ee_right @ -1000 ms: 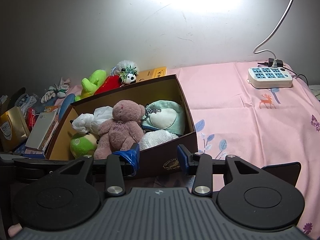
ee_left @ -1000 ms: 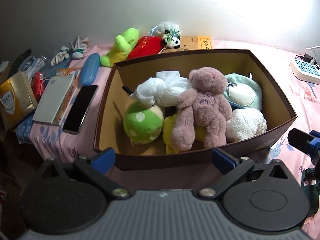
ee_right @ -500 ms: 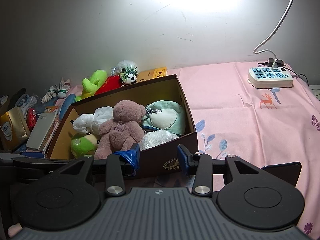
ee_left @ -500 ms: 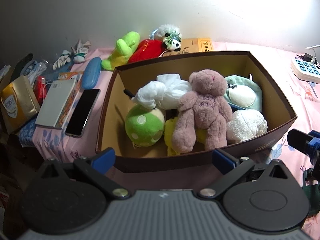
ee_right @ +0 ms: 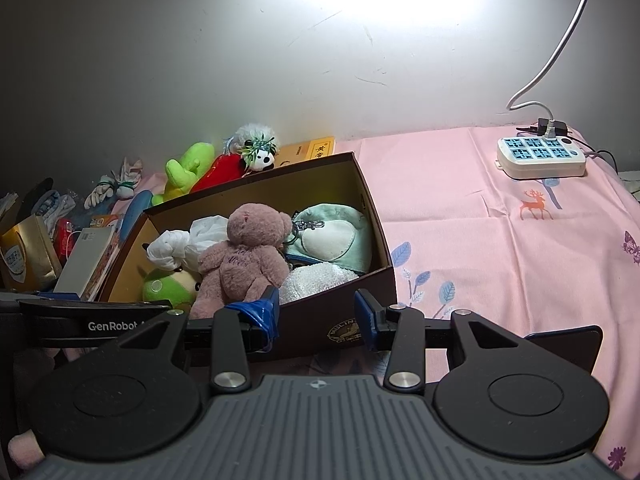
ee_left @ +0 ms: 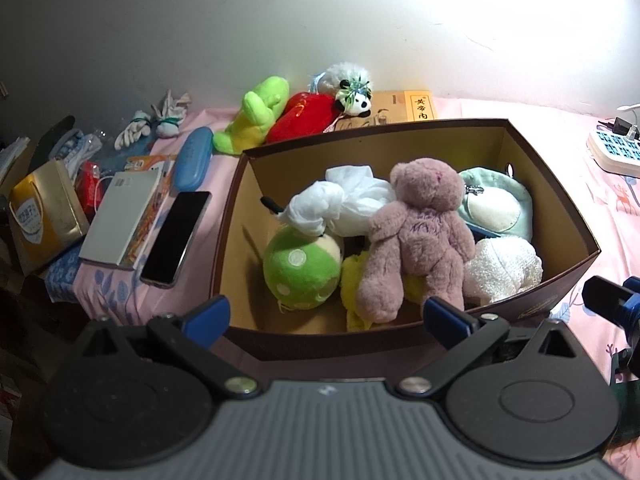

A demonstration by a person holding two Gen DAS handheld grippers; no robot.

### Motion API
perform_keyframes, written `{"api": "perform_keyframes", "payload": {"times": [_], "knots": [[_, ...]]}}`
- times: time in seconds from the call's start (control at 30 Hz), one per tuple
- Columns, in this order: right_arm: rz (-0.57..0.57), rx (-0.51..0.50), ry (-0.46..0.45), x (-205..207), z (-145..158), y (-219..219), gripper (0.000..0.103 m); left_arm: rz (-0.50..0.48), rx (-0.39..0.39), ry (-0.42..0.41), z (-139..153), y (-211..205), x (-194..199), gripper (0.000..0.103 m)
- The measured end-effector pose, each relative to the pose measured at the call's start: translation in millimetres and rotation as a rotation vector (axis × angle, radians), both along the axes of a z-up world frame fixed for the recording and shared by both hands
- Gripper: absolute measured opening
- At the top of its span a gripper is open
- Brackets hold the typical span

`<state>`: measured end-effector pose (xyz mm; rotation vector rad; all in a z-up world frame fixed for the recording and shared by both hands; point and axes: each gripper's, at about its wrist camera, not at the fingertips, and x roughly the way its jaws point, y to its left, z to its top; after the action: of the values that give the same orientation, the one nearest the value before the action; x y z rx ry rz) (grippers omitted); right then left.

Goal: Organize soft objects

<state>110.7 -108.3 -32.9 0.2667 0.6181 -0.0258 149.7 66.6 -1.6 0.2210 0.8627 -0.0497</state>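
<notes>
Both tongs, left (ee_left: 324,314) and right (ee_right: 316,310), hang open and empty low in frame before the brown box (ee_left: 400,340), where the pink teddy bear (ee_left: 416,232) sits centre, likely light and squashy, best pinched at the torso.

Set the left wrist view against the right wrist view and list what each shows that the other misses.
Left wrist only: the black phone lying beside the box, the whole blue case, and the yellow plush under the bear.

Right wrist only: the white cord rising from the power strip, and the wide stretch of pink sheet right of the box.

Both: the brown box, the pink bear, the green spotted plush, the mint pouch and the panda toy behind the box.
</notes>
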Motion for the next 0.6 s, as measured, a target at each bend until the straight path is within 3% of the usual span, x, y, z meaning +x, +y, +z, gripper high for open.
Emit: {"api": "perform_keyframes", "payload": {"times": [0.6], "knots": [[0.003, 0.003, 0.003, 1.3, -0.8, 0.4, 0.025, -0.004, -0.003, 0.006, -1.7, -0.2, 1.8, 0.103]]}}
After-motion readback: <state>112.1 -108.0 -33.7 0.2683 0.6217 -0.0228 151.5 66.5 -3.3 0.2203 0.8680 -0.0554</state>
